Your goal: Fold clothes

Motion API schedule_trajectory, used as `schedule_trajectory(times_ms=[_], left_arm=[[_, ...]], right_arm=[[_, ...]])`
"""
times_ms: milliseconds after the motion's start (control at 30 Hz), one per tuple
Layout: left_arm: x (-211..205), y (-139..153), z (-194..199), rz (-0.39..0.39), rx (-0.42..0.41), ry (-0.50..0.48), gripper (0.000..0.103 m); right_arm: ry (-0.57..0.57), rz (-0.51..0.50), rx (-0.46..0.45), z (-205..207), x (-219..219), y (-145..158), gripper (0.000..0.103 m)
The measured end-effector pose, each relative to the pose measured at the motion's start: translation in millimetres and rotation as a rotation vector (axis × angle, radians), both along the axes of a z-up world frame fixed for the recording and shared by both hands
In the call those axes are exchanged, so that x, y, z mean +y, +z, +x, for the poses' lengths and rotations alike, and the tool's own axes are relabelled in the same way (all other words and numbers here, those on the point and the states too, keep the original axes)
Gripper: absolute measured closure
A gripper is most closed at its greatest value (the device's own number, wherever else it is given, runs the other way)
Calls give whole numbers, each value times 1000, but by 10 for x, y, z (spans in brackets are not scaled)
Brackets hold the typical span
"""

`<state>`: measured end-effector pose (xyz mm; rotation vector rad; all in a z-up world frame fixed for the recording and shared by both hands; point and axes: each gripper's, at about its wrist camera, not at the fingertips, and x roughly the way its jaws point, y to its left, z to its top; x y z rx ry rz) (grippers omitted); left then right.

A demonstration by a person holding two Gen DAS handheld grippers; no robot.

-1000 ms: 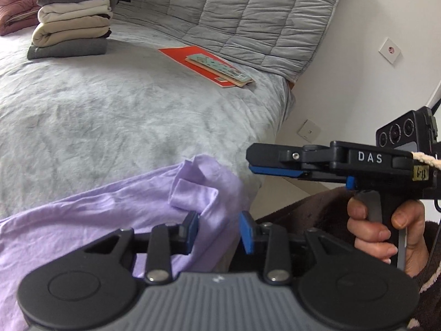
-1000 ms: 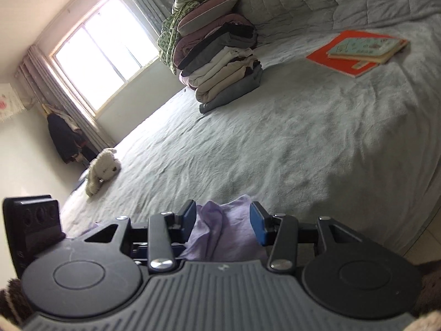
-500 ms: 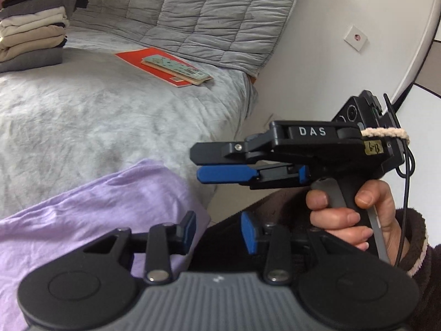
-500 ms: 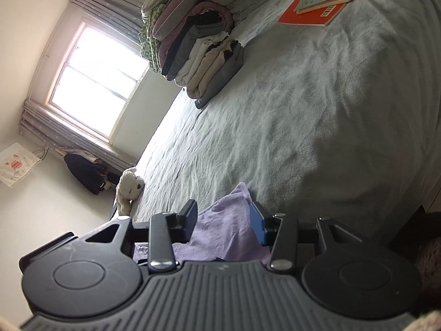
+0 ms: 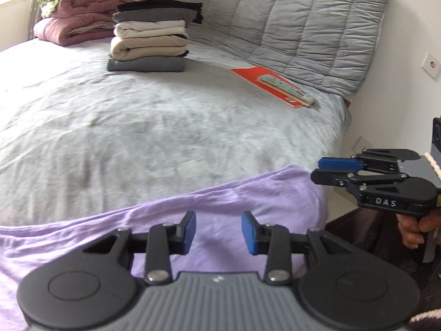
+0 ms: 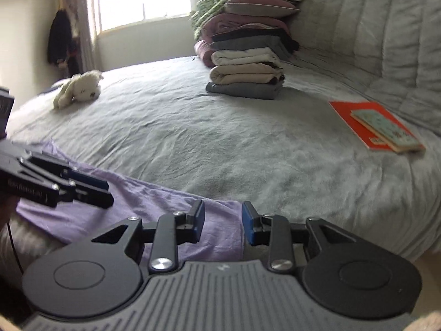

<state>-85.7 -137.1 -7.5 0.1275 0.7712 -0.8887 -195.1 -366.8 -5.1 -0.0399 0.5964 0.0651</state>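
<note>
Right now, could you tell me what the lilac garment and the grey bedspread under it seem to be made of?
The lilac garment looks like thin matte knit, perhaps cotton jersey: it drapes in soft, fine wrinkles. The grey bedspread looks like a plush, fleece-like fabric: its surface is fuzzy and mottled.

Both of your cameras sit just behind their own gripper fingers and look forward and slightly down across the grey bed [image 5: 165,138], from its near edge. Your left wrist view faces the stack of folded clothes [image 5: 150,41], which stands far off at upper left; your other gripper enters at the right edge. Your right wrist view faces the same stack [image 6: 246,66] from further right, so it sits near centre. Both views share the stack, the red book [image 5: 264,78] right of it, and the purple garment [image 6: 165,207] close in front.
</note>
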Motion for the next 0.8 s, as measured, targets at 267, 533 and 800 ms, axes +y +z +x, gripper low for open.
schedule_trajectory(times_ms=[267, 533, 800], left_arm=[[539, -1, 220, 75, -63, 131, 64], [975, -54, 334, 80, -57, 244, 61], [1369, -64, 461, 79, -86, 382, 58]], right_arm=[[45, -17, 61, 280, -18, -52, 80], [21, 42, 122, 389, -113, -135, 82], [5, -28, 83, 334, -46, -131, 103]])
